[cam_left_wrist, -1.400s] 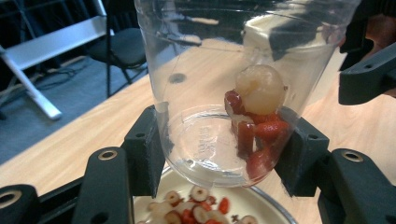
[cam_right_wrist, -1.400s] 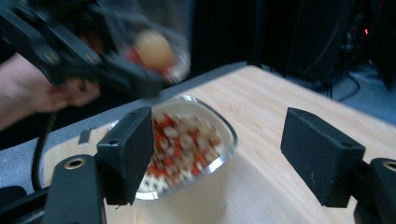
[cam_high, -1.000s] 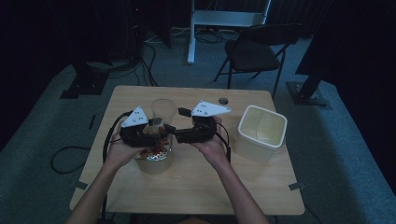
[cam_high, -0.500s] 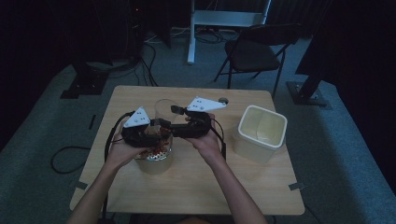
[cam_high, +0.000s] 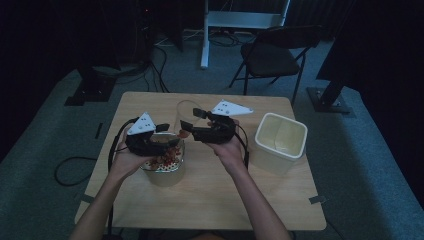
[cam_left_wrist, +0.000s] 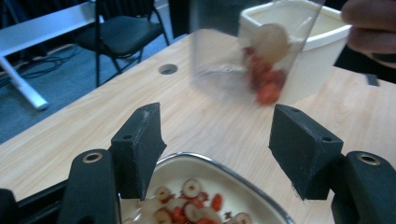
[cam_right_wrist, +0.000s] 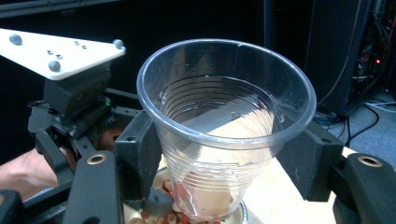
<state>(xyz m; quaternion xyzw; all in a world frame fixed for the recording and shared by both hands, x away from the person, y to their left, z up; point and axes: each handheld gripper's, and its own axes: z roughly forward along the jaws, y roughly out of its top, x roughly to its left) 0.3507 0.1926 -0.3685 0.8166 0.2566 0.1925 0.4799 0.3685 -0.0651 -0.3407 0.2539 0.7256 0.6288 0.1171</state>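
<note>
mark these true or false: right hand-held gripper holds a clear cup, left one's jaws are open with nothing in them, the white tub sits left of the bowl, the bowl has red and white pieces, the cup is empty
1. The right hand-held gripper holds the clear plastic cup. True.
2. The left hand-held gripper has open jaws with nothing between them. True.
3. The white tub sits left of the bowl in the high view. False: it stands to the right, past the right hand.
4. The bowl holds red and white pieces. True.
5. The cup is empty. False: a few red and pale pieces lie in its bottom.
</note>
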